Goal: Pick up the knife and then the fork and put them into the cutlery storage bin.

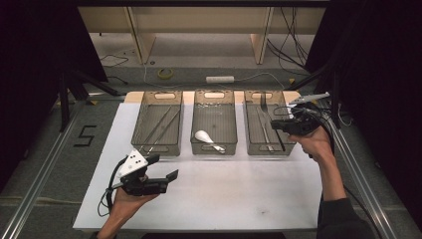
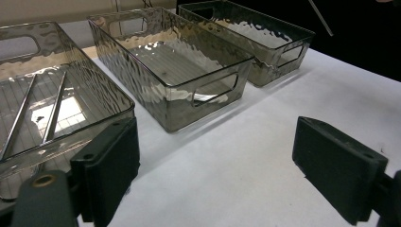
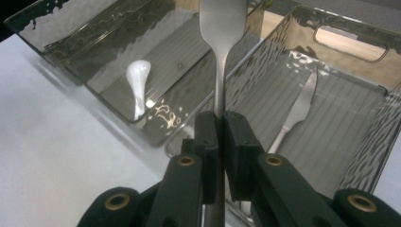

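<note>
Clamping a metal utensil [image 3: 221, 56], the right gripper [image 3: 220, 124] points its handle toward twelve o'clock above the right bin [image 3: 364, 137]; the left gripper [image 2: 215, 165] is released.

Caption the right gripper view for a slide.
Right claw shut on a metal utensil's handle above the bins; a fork lies in one bin, a white spoon in the next.
</note>
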The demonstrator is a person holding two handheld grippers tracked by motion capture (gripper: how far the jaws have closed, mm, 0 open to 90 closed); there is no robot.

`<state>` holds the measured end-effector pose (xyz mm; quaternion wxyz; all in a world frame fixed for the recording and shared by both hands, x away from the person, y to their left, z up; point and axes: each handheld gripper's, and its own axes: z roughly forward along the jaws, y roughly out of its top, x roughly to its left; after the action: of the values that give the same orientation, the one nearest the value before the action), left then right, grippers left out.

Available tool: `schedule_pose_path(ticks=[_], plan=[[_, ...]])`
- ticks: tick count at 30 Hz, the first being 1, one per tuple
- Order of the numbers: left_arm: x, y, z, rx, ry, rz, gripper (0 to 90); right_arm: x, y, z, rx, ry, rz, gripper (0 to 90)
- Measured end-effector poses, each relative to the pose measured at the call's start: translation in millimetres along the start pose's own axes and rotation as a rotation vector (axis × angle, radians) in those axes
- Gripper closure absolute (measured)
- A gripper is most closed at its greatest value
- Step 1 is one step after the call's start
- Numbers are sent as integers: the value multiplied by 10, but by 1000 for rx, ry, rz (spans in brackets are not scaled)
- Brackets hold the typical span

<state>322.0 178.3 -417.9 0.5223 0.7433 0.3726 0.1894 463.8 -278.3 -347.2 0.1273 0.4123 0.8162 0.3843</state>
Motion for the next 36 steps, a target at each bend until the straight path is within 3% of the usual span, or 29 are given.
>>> schedule_pose_path(ticks=[16,25,36], plan=[[-4,1,0,0,-1,1,151,-134,232,157,-28,-47,60,852],[-3,0,0,-3,0,-2,151,-228,250,324,-37,-86,111,852],[-3,0,-2,-4,-1,-3,151,-242,232,499,-24,-112,123,852]])
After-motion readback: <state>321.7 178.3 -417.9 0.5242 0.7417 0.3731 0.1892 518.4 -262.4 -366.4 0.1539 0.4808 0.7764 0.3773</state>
